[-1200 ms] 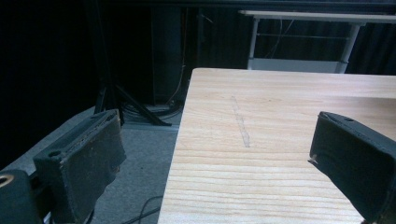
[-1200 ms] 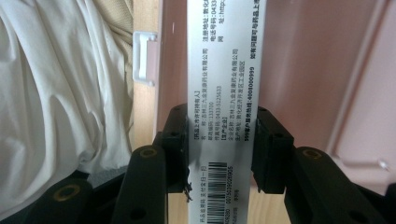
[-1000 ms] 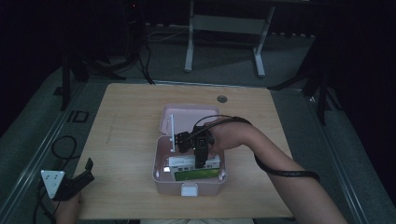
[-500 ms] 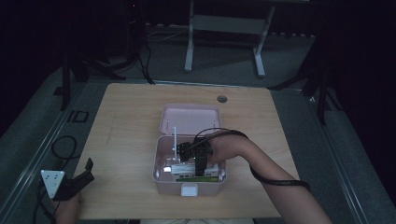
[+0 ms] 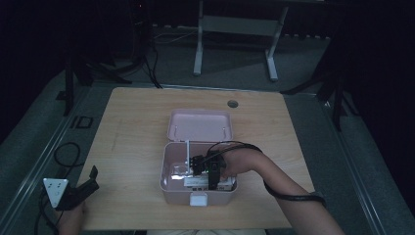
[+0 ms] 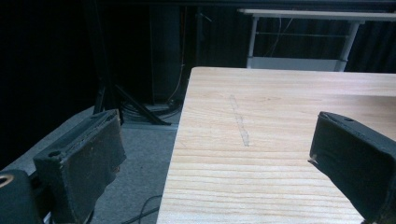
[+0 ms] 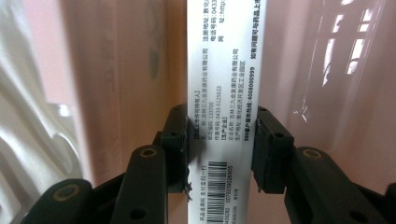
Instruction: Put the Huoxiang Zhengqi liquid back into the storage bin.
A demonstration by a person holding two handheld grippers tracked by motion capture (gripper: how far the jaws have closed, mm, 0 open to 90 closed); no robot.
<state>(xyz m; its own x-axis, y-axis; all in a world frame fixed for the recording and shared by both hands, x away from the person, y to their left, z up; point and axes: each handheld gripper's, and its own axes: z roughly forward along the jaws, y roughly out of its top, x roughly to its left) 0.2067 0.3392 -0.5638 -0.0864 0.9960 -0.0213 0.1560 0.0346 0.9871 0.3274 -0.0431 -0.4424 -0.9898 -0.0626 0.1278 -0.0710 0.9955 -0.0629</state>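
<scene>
An open pink box [image 5: 166, 172] stands on the wooden table [image 5: 132, 127], with its lid [image 5: 200, 125] folded back behind it. My right gripper [image 5: 203, 169] reaches down inside the box. In the right gripper view its jaws [image 7: 222, 135] are shut on the two sides of a narrow white medicine carton [image 7: 224, 70] with a barcode and printed text. The carton stands against the pink inner wall [image 7: 130, 70]. My left gripper [image 5: 88, 182] is held off the table's near left corner. Its pads [image 6: 95, 149] stand wide apart, open and holding nothing.
Pale packages [image 5: 195, 182] lie in the box and a thin white upright piece [image 5: 187, 152] stands at its back. A round cable hole [image 5: 232, 104] is in the table's far side. A desk frame [image 5: 235, 24] stands beyond, and cables [image 5: 63, 154] lie on the floor at left.
My right gripper has moved toward the near side of the pink box and lower into it. The left gripper has stayed where it was.
</scene>
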